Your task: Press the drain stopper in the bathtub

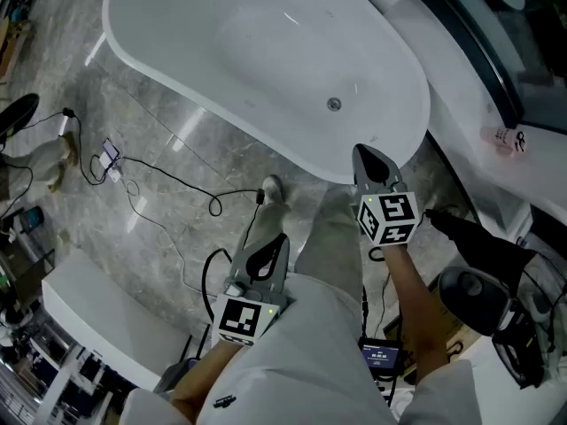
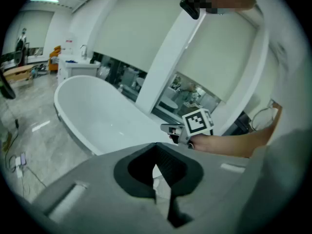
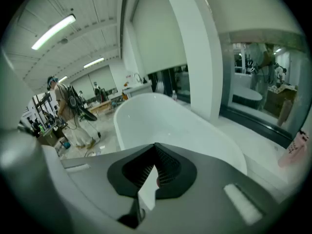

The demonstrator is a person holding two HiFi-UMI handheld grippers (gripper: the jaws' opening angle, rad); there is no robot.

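- We're standing at the near end of the bathtub [image 1: 239, 34], and the press has not begun: this is the approach.
- The drain stopper [image 1: 334, 104] sits untouched on the white tub floor, towards the near end and well inside the rim.
- Our right gripper [image 1: 368, 158] hovers just outside the near rim, jaws together with nothing between them, pointed at the tub.
- Our left gripper [image 1: 276, 244] hangs low by our leg, jaws together too and carrying nothing, well apart from the tub.
- Next move, as we judge it: lift the right gripper over the rim, reach down into the basin, and bring the closed tip squarely onto the stopper for a straight push.
- The rim is the one thing between gripper and stopper; the basin itself looks bare.
- On the floor, cables [image 1: 168, 180] trail near our shoe [image 1: 272, 189], so we mind our footing as we lean in.
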